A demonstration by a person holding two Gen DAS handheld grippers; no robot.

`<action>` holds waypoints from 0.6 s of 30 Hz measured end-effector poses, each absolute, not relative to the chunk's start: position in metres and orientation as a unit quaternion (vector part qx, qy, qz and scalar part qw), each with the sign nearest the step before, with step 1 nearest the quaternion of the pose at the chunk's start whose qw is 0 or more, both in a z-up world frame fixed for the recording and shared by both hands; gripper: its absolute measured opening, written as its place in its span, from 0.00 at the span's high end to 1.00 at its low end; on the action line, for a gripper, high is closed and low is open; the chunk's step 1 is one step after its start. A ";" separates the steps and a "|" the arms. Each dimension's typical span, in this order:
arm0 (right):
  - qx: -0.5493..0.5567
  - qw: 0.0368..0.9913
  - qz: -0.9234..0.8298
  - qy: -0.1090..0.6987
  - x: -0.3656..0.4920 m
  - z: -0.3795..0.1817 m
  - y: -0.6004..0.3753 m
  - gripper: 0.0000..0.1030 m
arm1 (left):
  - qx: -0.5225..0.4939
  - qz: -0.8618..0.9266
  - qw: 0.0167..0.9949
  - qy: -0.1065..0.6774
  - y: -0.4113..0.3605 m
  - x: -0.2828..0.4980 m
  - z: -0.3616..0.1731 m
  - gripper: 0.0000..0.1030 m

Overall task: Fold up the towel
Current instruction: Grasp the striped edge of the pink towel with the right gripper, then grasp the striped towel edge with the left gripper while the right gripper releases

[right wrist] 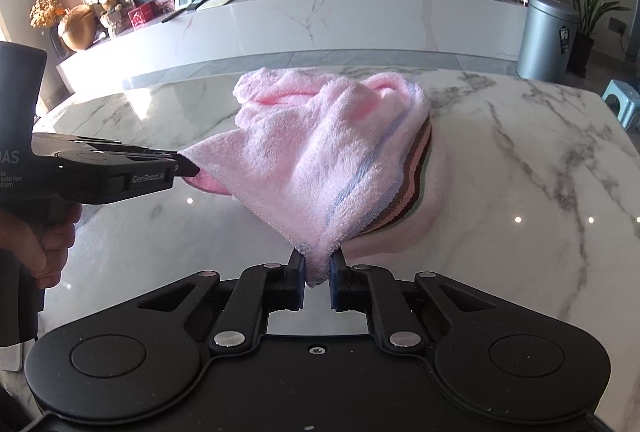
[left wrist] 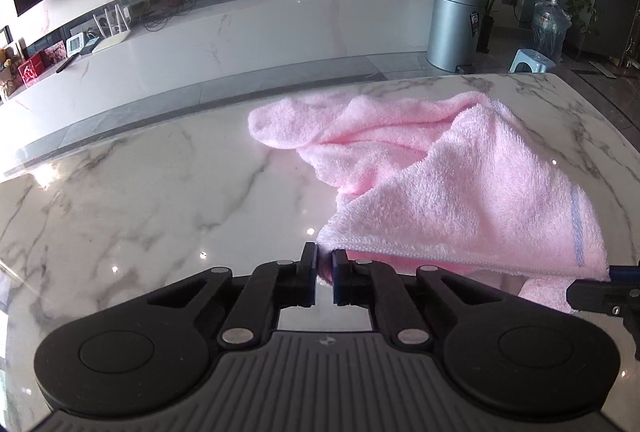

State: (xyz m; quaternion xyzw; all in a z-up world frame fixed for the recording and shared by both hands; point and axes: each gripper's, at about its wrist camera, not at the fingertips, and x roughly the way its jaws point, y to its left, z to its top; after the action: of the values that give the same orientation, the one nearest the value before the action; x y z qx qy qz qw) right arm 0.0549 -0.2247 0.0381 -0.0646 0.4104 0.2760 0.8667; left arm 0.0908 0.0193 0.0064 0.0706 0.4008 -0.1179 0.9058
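Observation:
A fluffy pink towel [left wrist: 448,167] with a thin blue stripe lies partly lifted on the white marble table [left wrist: 140,199]. My left gripper [left wrist: 324,260] is shut on one near corner of the towel. My right gripper [right wrist: 318,266] is shut on another corner of the same towel [right wrist: 320,159]. In the right wrist view the left gripper [right wrist: 186,163] shows at the left, pinching its corner, held by a hand. In the left wrist view the right gripper [left wrist: 608,288] shows at the right edge. The far part of the towel is bunched on the table.
A stack of folded towels [right wrist: 416,191] in brown, pink and green lies under the pink towel's right side. Beyond the table's far edge are a grey floor, a long marble TV bench [left wrist: 240,31], a metal bin [left wrist: 454,27] and a small blue stool [right wrist: 624,103].

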 end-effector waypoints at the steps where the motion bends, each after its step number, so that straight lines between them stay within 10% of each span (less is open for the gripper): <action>1: -0.069 0.868 0.276 0.406 0.053 0.044 -0.228 0.91 | 0.074 -0.118 0.907 0.397 0.019 0.087 0.013 0.94; 18: -0.106 0.883 0.271 0.368 0.019 0.102 -0.275 0.98 | 0.146 -0.089 0.922 0.348 0.014 0.017 0.087 0.94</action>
State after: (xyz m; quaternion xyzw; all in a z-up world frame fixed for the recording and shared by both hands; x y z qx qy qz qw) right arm 0.0187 -0.2746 0.1023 -0.1065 0.3676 0.2714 0.8831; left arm 0.0169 0.0137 0.0873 0.1456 0.3481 -0.0888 0.9218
